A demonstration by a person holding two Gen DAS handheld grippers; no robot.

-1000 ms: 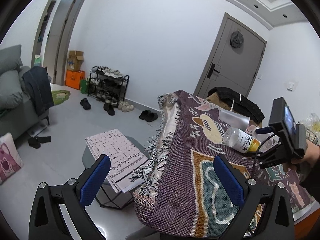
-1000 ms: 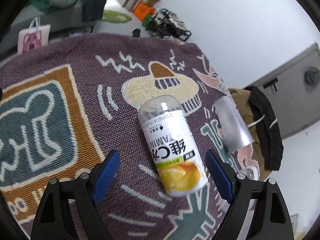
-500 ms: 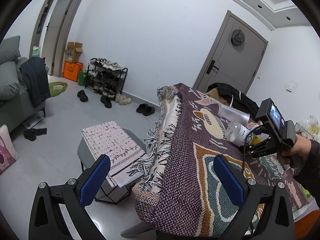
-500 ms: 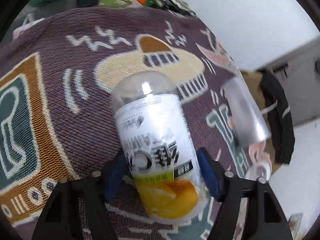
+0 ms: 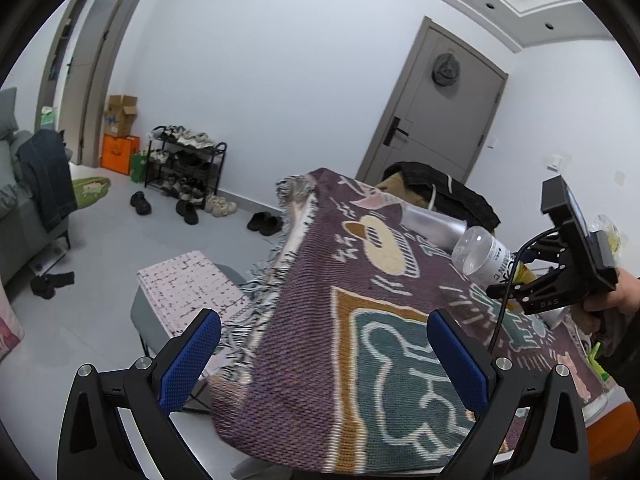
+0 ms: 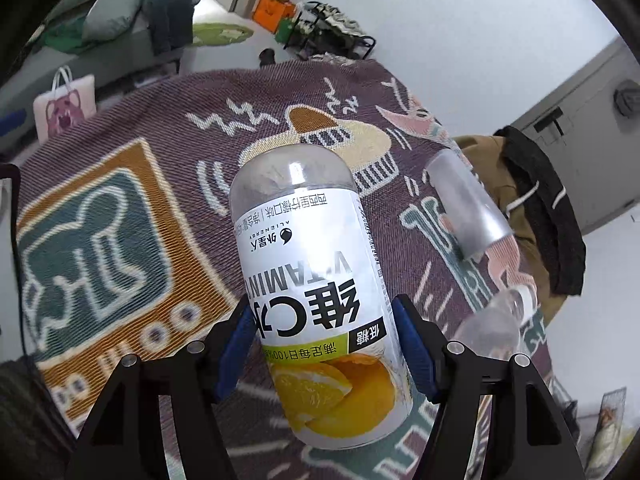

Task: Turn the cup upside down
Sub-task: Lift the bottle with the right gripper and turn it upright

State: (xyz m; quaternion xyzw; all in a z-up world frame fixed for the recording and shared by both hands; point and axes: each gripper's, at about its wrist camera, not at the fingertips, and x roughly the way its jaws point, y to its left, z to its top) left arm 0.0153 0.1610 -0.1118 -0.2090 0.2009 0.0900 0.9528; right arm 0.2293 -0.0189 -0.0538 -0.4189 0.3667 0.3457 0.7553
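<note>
A clear bottle-shaped cup point(image 6: 316, 300) with a white and orange label is held between the fingers of my right gripper point(image 6: 322, 332), which is shut on its lower half. The cup is off the patterned blanket point(image 6: 120, 184), with its rounded clear end pointing up and away. In the left wrist view the same cup point(image 5: 484, 256) hangs tilted above the blanket point(image 5: 320, 340), and a hand holds the right gripper point(image 5: 560, 280). My left gripper point(image 5: 320, 344) is open and holds nothing, low over the blanket's near edge.
A frosted tumbler point(image 6: 464, 208) lies on its side at the blanket's far right, with a small clear bottle point(image 6: 492, 324) close by. Dark and brown jackets point(image 6: 540, 200) are piled at the far end. A low stool point(image 5: 180, 288) stands beside the table.
My right gripper closed on the labelled cup, which was lying on the blanket, and lifted it. The left gripper stays open and has hardly moved.
</note>
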